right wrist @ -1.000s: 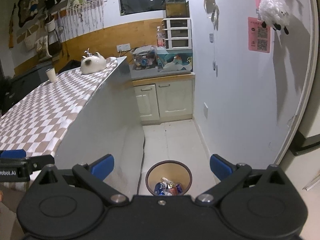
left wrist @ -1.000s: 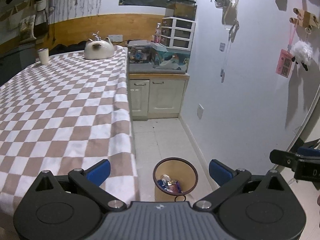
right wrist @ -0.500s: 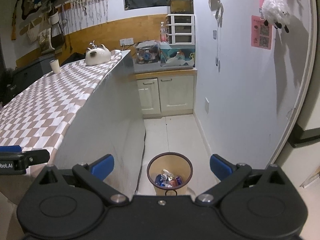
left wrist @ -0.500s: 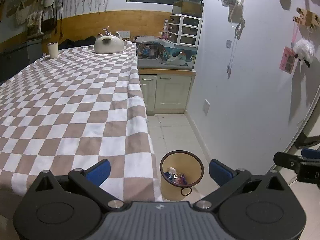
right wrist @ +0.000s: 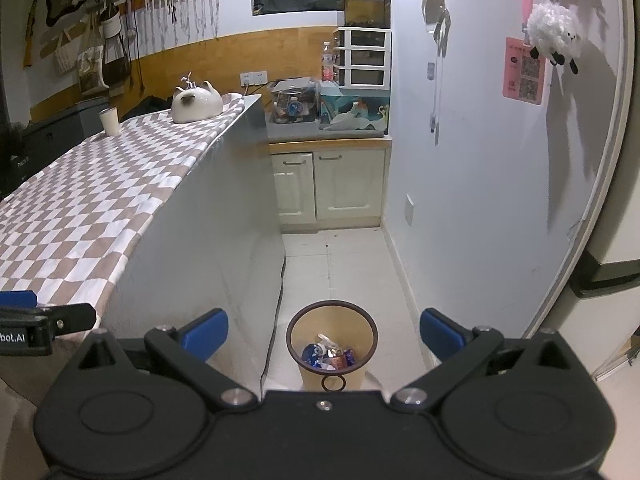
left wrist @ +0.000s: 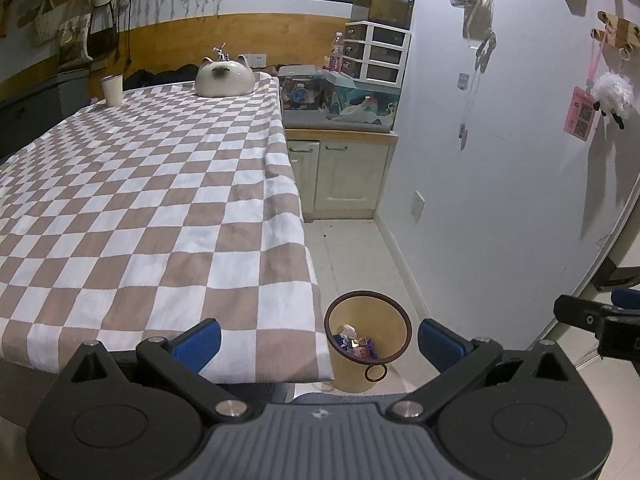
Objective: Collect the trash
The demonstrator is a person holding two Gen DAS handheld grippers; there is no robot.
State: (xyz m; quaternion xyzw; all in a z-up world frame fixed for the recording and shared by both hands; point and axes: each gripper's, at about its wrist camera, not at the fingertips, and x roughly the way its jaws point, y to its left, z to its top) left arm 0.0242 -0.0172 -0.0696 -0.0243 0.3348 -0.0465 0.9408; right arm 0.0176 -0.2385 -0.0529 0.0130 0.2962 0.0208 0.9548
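Trash (right wrist: 330, 354): crumpled wrappers, blue and silver foil, in bin (right wrist: 332, 308) on floor beside table's near right corner. Judged light, soft, crinkly, slippery film; pinch at raised fold, not flat face. Bin looks light, thin rim; wire ring at front is possible hold.

Left gripper (left wrist: 318, 338): jaws wide, empty; bin between fingertips, well below.

Right gripper (right wrist: 324, 330): jaws wide, empty; bin centred ahead, below. Table (left wrist: 160, 200) top shows no trash.

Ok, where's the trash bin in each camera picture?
Left wrist: the trash bin sits bottom centre, right of the checkered cloth's corner.
Right wrist: trash bin bottom centre, on the floor between the open fingers.
Shared landmark: the cat-shaped pot on the table.
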